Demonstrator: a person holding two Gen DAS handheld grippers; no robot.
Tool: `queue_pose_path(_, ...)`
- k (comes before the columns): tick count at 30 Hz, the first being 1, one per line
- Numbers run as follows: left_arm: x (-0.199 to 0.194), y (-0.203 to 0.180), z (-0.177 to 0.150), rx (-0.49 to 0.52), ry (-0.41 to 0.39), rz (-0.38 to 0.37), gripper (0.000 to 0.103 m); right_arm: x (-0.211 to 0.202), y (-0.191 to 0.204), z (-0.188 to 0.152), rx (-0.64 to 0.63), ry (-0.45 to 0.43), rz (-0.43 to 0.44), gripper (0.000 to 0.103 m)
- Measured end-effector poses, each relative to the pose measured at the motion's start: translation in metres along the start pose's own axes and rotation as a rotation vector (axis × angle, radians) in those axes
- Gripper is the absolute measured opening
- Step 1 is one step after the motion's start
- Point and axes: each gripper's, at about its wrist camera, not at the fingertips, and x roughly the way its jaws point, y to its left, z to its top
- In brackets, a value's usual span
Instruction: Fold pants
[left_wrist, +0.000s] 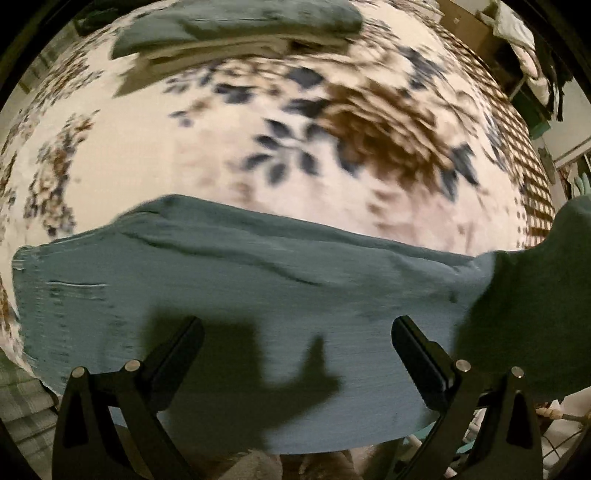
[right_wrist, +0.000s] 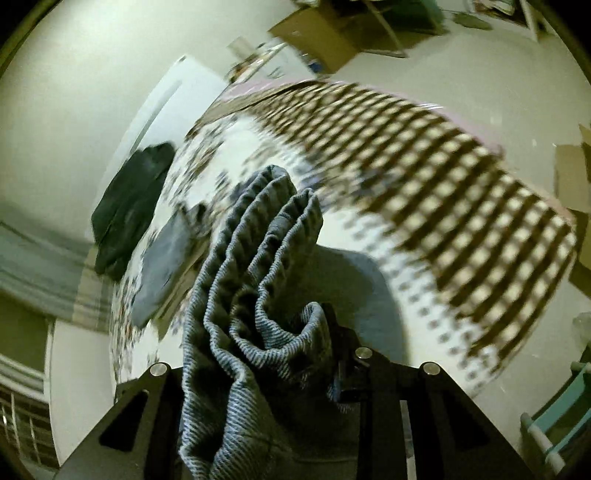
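Blue-grey pants (left_wrist: 229, 280) lie spread across a floral-covered table (left_wrist: 221, 162) in the left wrist view. My left gripper (left_wrist: 295, 347) is open just above them, holding nothing. One end of the pants rises off the table at the right (left_wrist: 535, 295). In the right wrist view my right gripper (right_wrist: 266, 354) is shut on a bunched, ribbed fold of the pants (right_wrist: 258, 258), lifted above the table (right_wrist: 369, 314); its fingertips are hidden by the cloth.
A stack of folded clothes (left_wrist: 240, 26) lies at the far side of the table. A dark garment (right_wrist: 129, 206) lies at the table's left end in the right wrist view. Cardboard boxes (right_wrist: 317, 33) and clutter stand on the floor beyond.
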Motion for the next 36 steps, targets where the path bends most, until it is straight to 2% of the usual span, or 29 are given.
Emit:
queue_pose_path(5,-0.022,0.056,-0.004,-0.030,-0.038,0.021,0.103,0.030,0.062,-0.048,-0.064,0.057,0.026,0.028)
queue_pose_path(13,-0.030,0.149,-0.013,-0.190,-0.058,0.056,0.103,0.107,0.146,-0.152,-0.216,0.224,0.055,0.028)
queue_pose_path(17,-0.033,0.200,-0.029,-0.289,-0.051,0.085,0.103,0.150,0.175,-0.213,-0.317,0.299,0.028,0.028)
queue_pose_path(20,-0.035,0.234,-0.044,-0.347,-0.047,0.114,0.103,0.173,0.183,-0.241,-0.371,0.324,-0.007,0.028)
queue_pose_path(25,-0.031,0.268,-0.060,-0.418,-0.031,0.131,0.103,0.201,0.203,-0.288,-0.544,0.362,-0.095,0.029)
queue_pose_path(28,-0.027,0.271,-0.063,-0.439,-0.022,0.110,0.103,0.222,0.209,-0.315,-0.640,0.440,-0.170,0.038)
queue_pose_path(30,-0.028,0.266,-0.062,-0.426,-0.029,0.100,0.103,0.226,0.213,-0.323,-0.673,0.504,-0.167,0.053)
queue_pose_path(32,-0.030,0.258,-0.060,-0.408,-0.035,0.084,0.103,0.218,0.212,-0.317,-0.630,0.587,-0.073,0.084)
queue_pose_path(34,-0.029,0.249,-0.059,-0.401,-0.034,0.054,0.103,0.198,0.208,-0.301,-0.581,0.578,-0.023,0.094)
queue_pose_path(36,-0.026,0.240,-0.057,-0.400,-0.025,0.016,0.103,0.174,0.193,-0.280,-0.535,0.548,-0.031,0.095)
